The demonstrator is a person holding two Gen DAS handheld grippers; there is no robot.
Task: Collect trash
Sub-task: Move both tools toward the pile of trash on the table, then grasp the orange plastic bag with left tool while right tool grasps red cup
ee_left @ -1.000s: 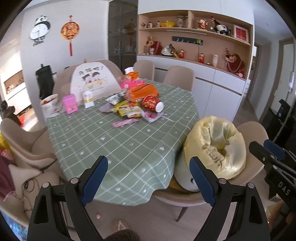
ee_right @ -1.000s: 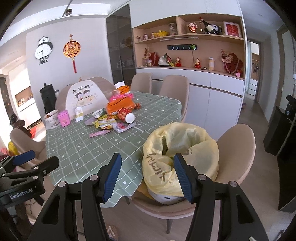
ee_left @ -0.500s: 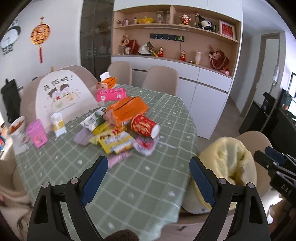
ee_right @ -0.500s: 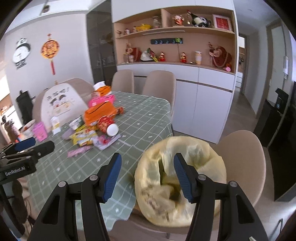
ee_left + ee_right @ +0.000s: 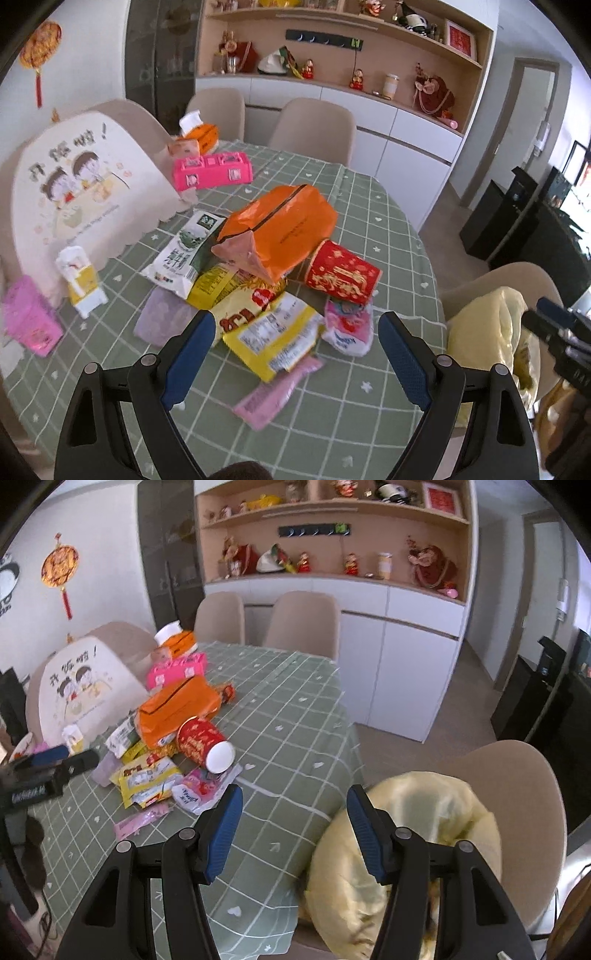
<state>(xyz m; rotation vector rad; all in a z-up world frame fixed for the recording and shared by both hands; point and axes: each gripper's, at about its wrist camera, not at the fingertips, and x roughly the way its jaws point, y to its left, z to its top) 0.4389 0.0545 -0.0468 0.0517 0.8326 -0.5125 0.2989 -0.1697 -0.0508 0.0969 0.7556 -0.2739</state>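
1. The left gripper [image 5: 295, 349] hangs spread and empty just above the yellow wrapper [image 5: 271, 332] at the litter pile's near edge.
2. Right of the pile, the right gripper [image 5: 293, 827], likewise spread and empty, hovers by the yellow trash bag [image 5: 402, 853].
3. Approach stage, I'd say; next, pinch a wrapper.

Chinese characters with an exclamation mark printed on the cream chair cover [image 5: 74, 184] (too blurred to spell out); gold characters on the red paper cup [image 5: 341, 277]; remaining wrapper print unreadable.

One red cup [image 5: 341, 275], one yellow bag [image 5: 413, 853] (open), two orange packs [image 5: 280, 229].
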